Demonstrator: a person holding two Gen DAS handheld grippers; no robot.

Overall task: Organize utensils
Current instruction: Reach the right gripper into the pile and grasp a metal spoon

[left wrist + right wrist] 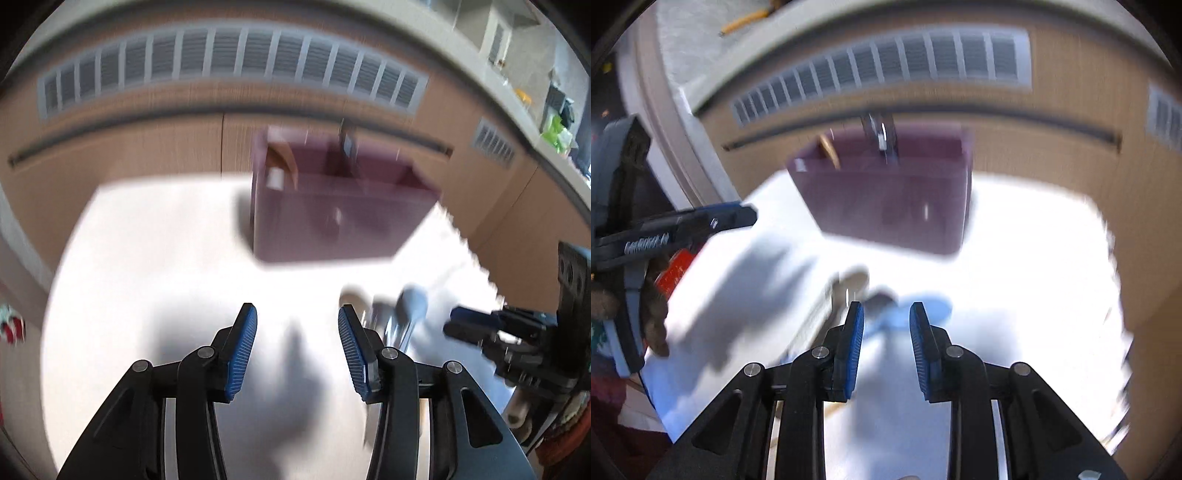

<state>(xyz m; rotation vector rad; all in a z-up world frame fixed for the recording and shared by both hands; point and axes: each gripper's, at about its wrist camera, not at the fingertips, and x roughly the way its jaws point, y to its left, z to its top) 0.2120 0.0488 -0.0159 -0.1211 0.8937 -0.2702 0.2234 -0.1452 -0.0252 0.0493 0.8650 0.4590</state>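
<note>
A maroon utensil box (pixel 332 218) stands at the far side of the white table (pixel 147 258); it also shows in the right wrist view (pixel 894 206), holding a wooden utensil (pixel 829 149) and a metal one (pixel 881 134). Loose utensils lie on the table: a light blue spoon (pixel 923 308) and blurred metal pieces (pixel 846 284); in the left wrist view they are the blue spoon (pixel 413 301) and metal utensils (pixel 384 317). My left gripper (pixel 297 350) is open and empty, left of them. My right gripper (pixel 886 347) is open, just above the blue spoon.
Wooden cabinet fronts with vent grilles (pixel 229 62) run behind the table. A cluttered counter (pixel 554 122) lies at the far right. The table's right edge (pixel 476 258) is jagged with blur. Both views are motion-blurred.
</note>
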